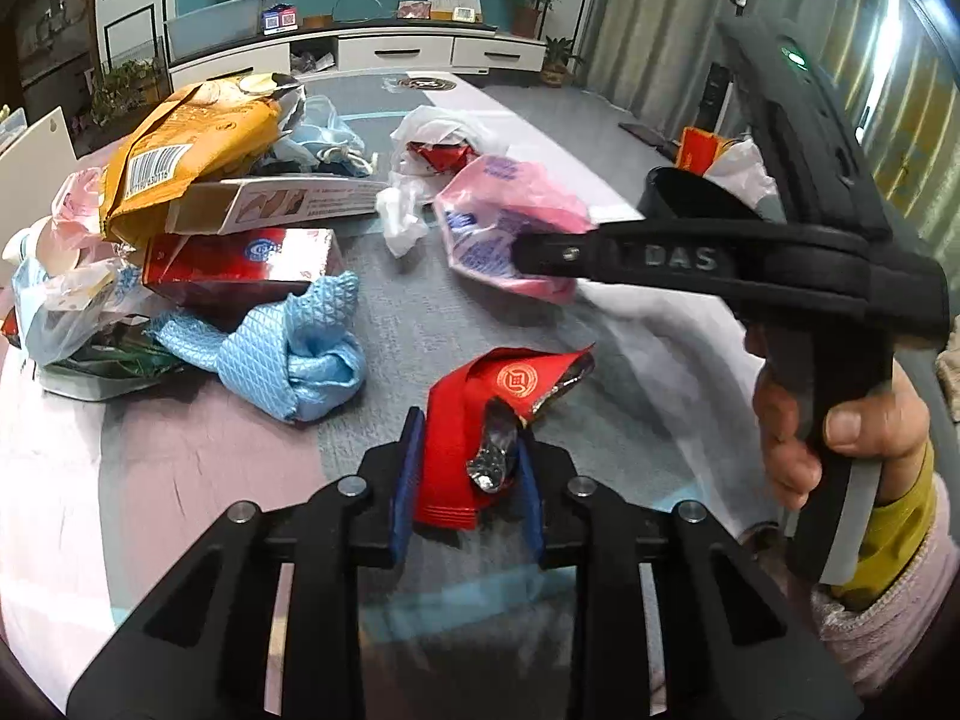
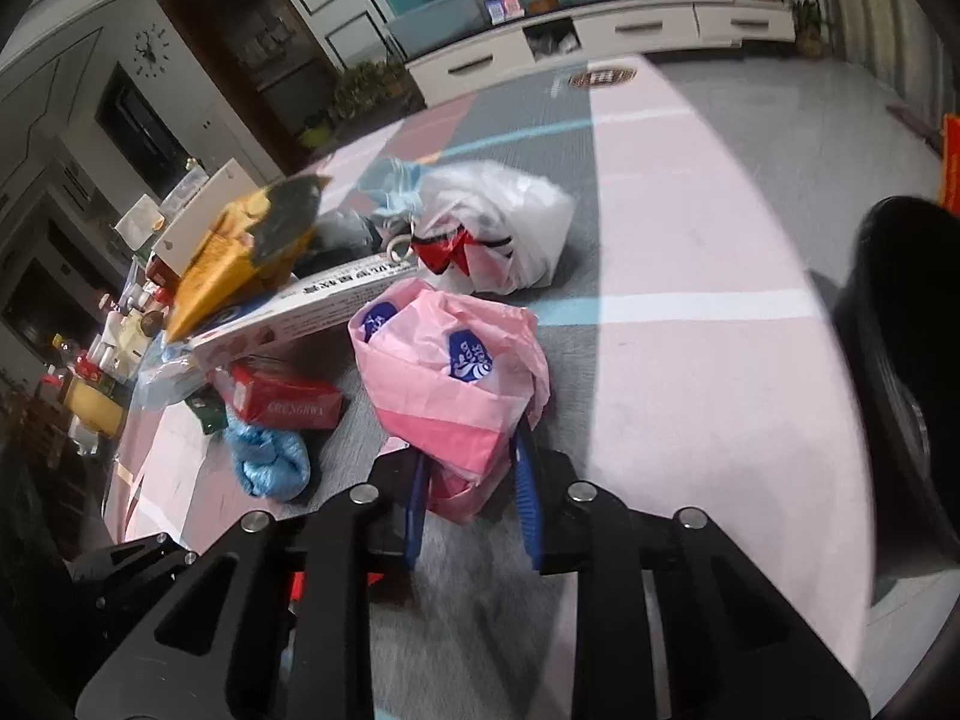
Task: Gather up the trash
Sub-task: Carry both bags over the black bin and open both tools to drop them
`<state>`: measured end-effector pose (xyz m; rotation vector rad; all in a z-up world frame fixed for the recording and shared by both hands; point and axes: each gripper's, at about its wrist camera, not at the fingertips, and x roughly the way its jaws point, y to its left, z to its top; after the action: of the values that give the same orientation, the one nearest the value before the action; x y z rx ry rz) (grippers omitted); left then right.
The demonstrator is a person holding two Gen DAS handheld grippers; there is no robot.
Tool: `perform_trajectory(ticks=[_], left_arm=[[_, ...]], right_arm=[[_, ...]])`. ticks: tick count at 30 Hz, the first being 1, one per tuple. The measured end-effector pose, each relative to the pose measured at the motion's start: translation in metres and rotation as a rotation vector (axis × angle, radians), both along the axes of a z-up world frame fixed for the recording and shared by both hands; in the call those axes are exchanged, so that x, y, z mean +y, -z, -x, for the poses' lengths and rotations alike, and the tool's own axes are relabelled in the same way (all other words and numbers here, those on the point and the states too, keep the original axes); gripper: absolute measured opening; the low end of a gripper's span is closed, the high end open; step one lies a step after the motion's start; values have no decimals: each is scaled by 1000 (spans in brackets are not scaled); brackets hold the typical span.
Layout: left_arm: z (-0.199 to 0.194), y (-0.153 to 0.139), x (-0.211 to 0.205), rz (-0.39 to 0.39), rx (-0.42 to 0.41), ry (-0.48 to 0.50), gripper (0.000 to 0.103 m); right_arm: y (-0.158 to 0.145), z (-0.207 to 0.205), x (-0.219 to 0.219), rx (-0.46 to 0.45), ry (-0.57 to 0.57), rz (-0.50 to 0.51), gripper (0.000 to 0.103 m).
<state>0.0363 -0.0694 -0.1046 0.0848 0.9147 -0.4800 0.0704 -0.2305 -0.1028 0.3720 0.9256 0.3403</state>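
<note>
**Both claws hold trash over the patterned surface**

In the left wrist view, the left claw sits at the lower centre of the frame, its blue-padded fingers pinching a red wrapper with a gold round emblem and a torn silver inner foil. At the right of that frame a hand grips the black handle of the other tool, whose long finger reaches toward the centre and overlaps a pink plastic bag.

In the right wrist view, the right claw appears at the lower centre, its fingers closed on either side of the pink plastic bag, which has blue printed patches.

The rest of the trash lies in a heap at the left of both frames: a yellow bag with a barcode on top, a long flat carton under it, a red box below that, and a crumpled blue cloth nearest the camera. A white plastic bag with something red inside lies just behind the pink one. Everything rests on a grey and pink striped surface; I cannot tell whether it is a counter or the floor.
</note>
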Motion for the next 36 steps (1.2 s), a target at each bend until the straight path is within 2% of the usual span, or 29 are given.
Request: perform_trajectory(ticks=[6,11,16,18,23,27,30,31,32,34,36], left_arm=[[16,-22,-4,67,-34,30,29],[9,-46,-26,126,-69,86,29],[-8,-64,-84,164,-105,182,29],[-18,-65,-109,187,-89,219,29],[-59,-59,-179,231,-28,284,30],[-76,-47,-226,220,17,319,32],[-87,-34,-248,180,28,305,39],[-90,-30,-250,176,36,301,48],[-92,-25,-252,165,43,291,63],[-93,-22,-253,159,47,287,69],[-92,-19,-252,161,52,290,74]], right_arm=[[-24,38,-36,-76,72,-20,26],[-36,69,-96,-122,297,43,26],[-34,86,-147,-115,499,114,27],[-29,90,-164,-102,558,130,27],[-13,95,-192,-67,629,140,28],[-1,96,-208,-42,657,125,30],[8,94,-215,-21,665,111,32],[10,95,-217,-18,667,103,37],[13,95,-219,-9,670,97,40],[13,97,-221,-2,674,81,50],[13,97,-223,-2,680,71,56]])
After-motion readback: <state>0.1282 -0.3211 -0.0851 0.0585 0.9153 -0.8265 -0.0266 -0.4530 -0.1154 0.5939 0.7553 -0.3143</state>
